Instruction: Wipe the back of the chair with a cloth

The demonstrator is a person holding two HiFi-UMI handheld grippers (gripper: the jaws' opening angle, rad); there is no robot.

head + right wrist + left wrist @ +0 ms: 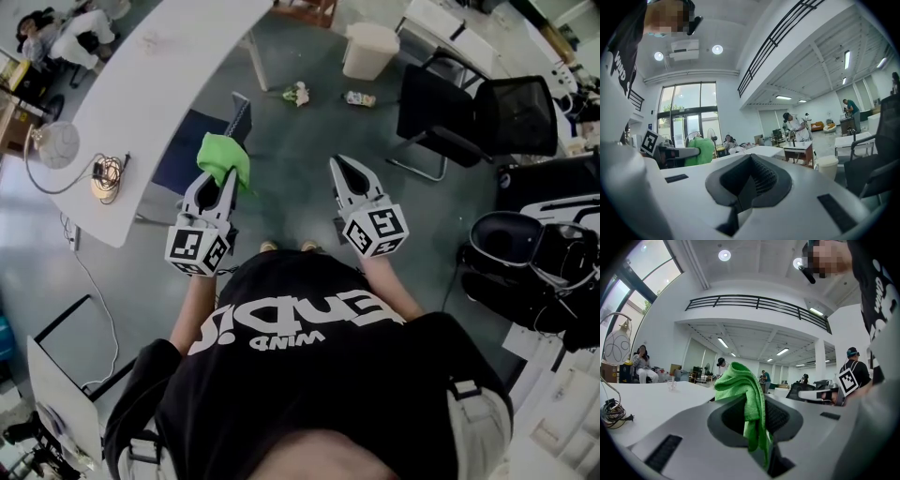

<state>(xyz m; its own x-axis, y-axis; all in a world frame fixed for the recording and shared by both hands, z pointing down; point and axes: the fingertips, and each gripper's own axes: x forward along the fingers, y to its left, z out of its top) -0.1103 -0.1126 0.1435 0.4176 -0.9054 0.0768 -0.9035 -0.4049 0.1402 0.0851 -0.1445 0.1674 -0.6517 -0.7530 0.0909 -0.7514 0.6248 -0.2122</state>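
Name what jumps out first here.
A bright green cloth, pinched in the left tongs, stands out at centre. The right tongs are shut and empty beside it. Just ahead, a blue chair sits partly under the curved white table.

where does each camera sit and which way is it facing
Head view: on the person's head, looking steeply down at the black shirt, left claw and right claw.
Left gripper view: on the left claw, facing forward; green cloth pinched in its jaws, shirt at right.
Right gripper view: on the right claw, facing forward; jaws shut on nothing, shirt at left.
Shared: all three show the green cloth.
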